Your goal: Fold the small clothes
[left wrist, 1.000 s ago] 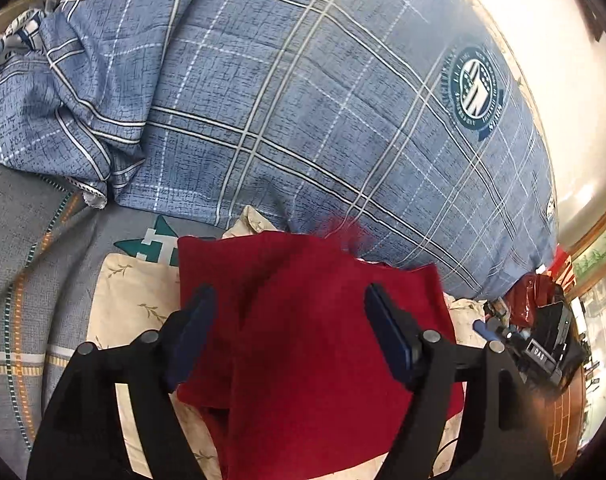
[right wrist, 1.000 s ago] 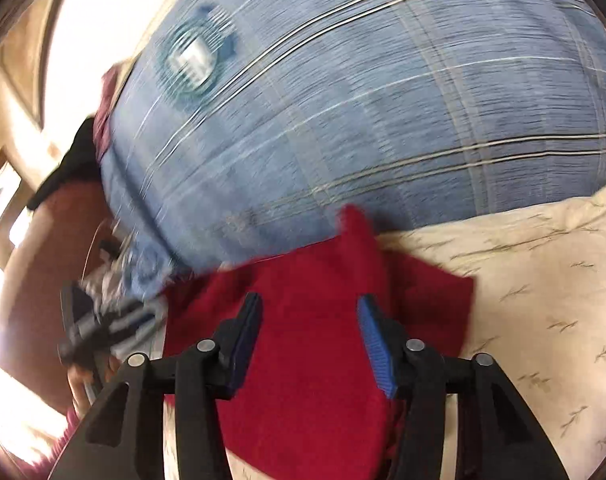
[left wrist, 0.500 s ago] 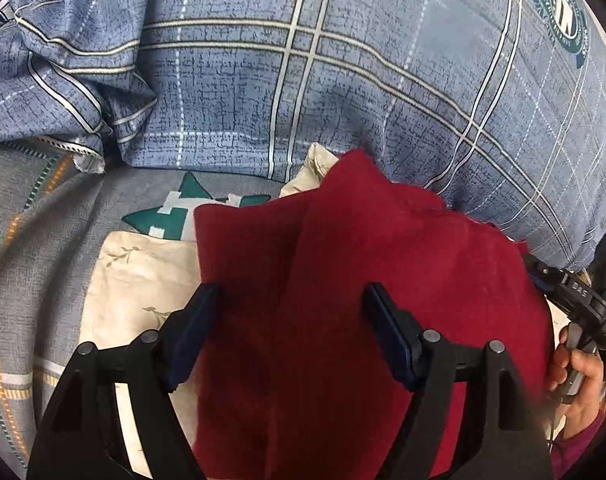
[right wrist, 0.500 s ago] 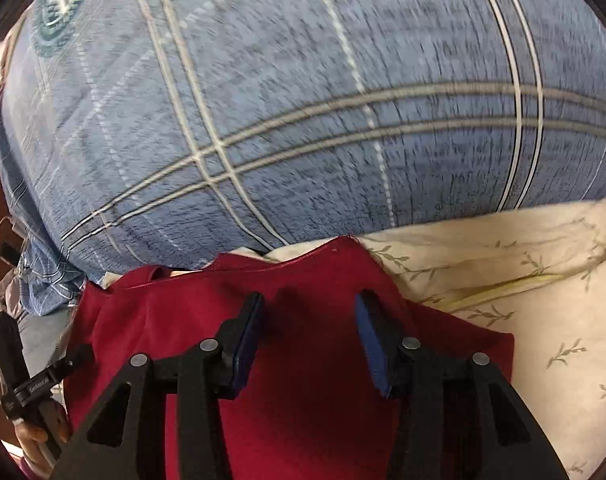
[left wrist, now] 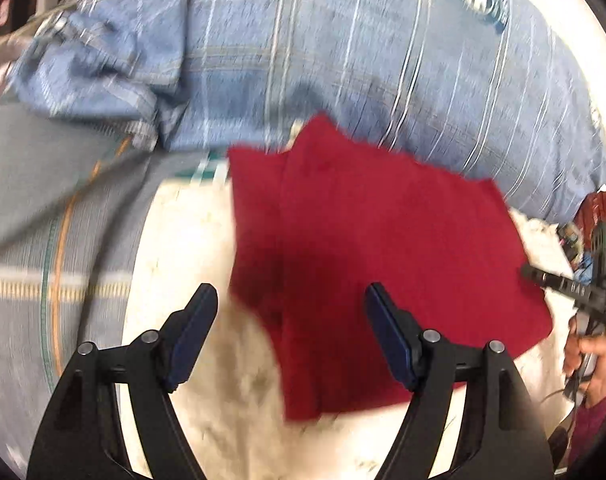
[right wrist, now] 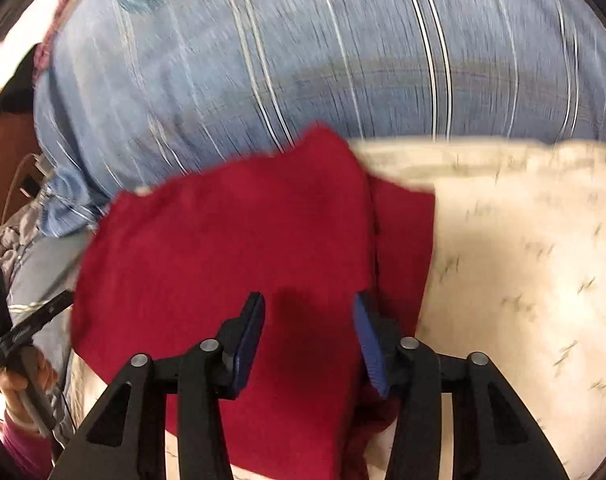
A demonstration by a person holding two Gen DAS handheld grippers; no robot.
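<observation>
The dark red folded knit garment (right wrist: 231, 264) lies flat on a cream sprigged cloth (right wrist: 523, 264) on the bed. The right hand-held gripper (right wrist: 309, 344), jaws closing but touching nothing, hovers over its near edge; the left hand-held gripper (left wrist: 291, 336) is spread wide over its left side.

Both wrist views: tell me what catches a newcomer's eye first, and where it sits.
The red cloth stands out at once, lying partly folded on a cream sheet at the centre of both views. Behind it bulges a blue plaid pillow. The left gripper hangs open over the cloth's near edge, while the right gripper is closing above it without pinching it.
</observation>
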